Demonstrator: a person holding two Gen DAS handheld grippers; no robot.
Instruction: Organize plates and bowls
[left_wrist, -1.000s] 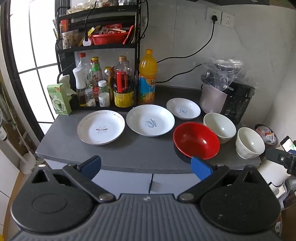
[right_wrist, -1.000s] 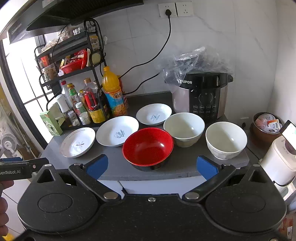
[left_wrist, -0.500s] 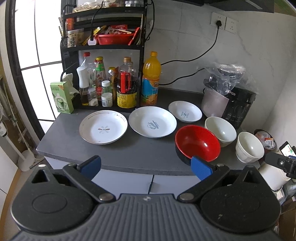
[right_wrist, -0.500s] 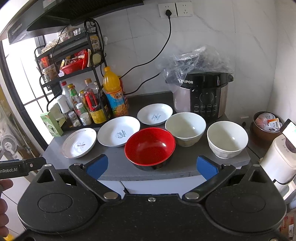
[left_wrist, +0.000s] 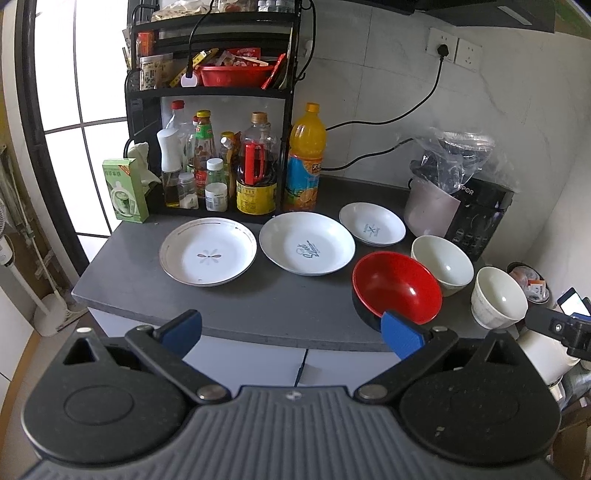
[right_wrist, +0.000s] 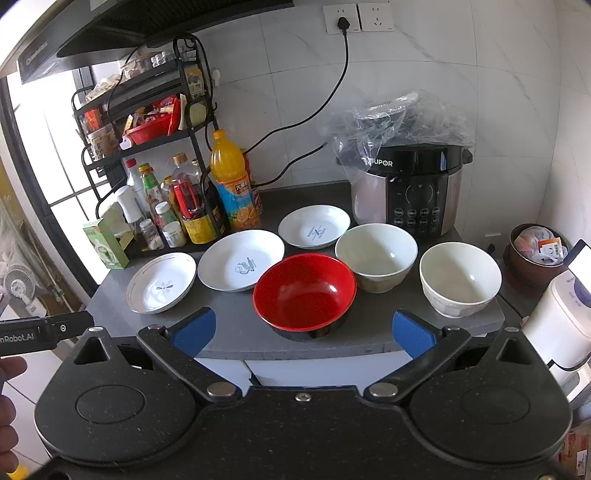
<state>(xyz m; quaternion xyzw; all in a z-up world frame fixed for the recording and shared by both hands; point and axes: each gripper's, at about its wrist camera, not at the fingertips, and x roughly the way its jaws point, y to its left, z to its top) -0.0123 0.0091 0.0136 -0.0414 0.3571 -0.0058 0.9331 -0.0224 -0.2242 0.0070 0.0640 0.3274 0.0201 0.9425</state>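
Grey countertop (right_wrist: 236, 332) bearing six dishes, all located relative to the red bowl (right_wrist: 304, 293), which sits close to the front edge; left of it, the large white plate (right_wrist: 241, 260), then the gold-rimmed plate (right_wrist: 161, 282) nearest the left edge; behind it, the small white plate (right_wrist: 314, 226); right of it, the cream bowl (right_wrist: 376, 256), touching or nearly so, then the white bowl (right_wrist: 460, 278) at the right front corner, little margin remaining. Bare counter lies in front of the two left plates. Left gripper (left_wrist: 291, 328) and right gripper (right_wrist: 303, 328) both short of the front edge, jaws spread wide, holding nothing; the left gripper's right pad overlaps the red bowl's rim in view, contact indeterminable. Behind the bowls, a pressure cooker (right_wrist: 413, 192), its lid obscured by a plastic bag (right_wrist: 395, 122); the plate motifs are illegible.
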